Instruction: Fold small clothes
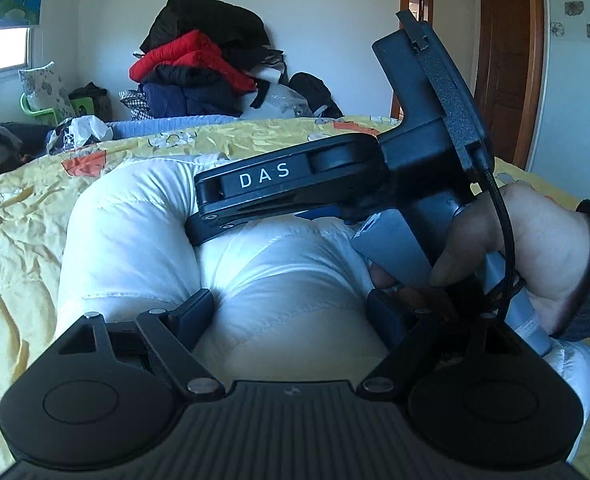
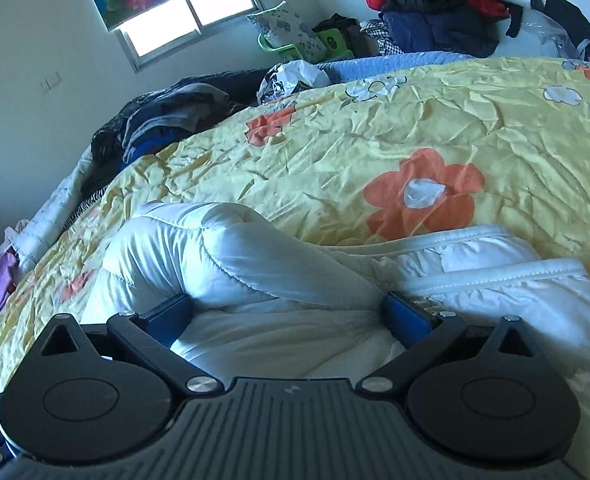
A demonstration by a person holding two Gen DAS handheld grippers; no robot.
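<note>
We recorded one white padded garment (image 1: 279,264) lying bunched on a bed, on a yellow quilt (image 2: 435,120) printed with orange and white flowers. In the left wrist view it filled the centre of the frame; in the right wrist view it ran across the lower middle, with a stitched white hem (image 2: 507,270) at the right.

Left tongs (image 1: 291,304): spread wide, both blue pads sunk against the puffed fabric, a fold bulging between them. We could not tell whether they pinched it.

Right tongs (image 2: 291,314): spread, one pad at either side of a padded roll of the garment. Again we could not tell whether they gripped.

In the left wrist view we also noted the right tool crossing the centre right of the frame, its body marked "DAS", held by a hand (image 1: 535,248) in a dark sleeve, its tip resting on the garment.

Background, upper part of both frames: a heap of dark and red clothes (image 1: 203,60), a window (image 2: 187,16) beneath a flowered blind, a wooden door (image 1: 507,40) at upper right of the left view, and darker clothing (image 2: 167,116) at the bed's left edge.
</note>
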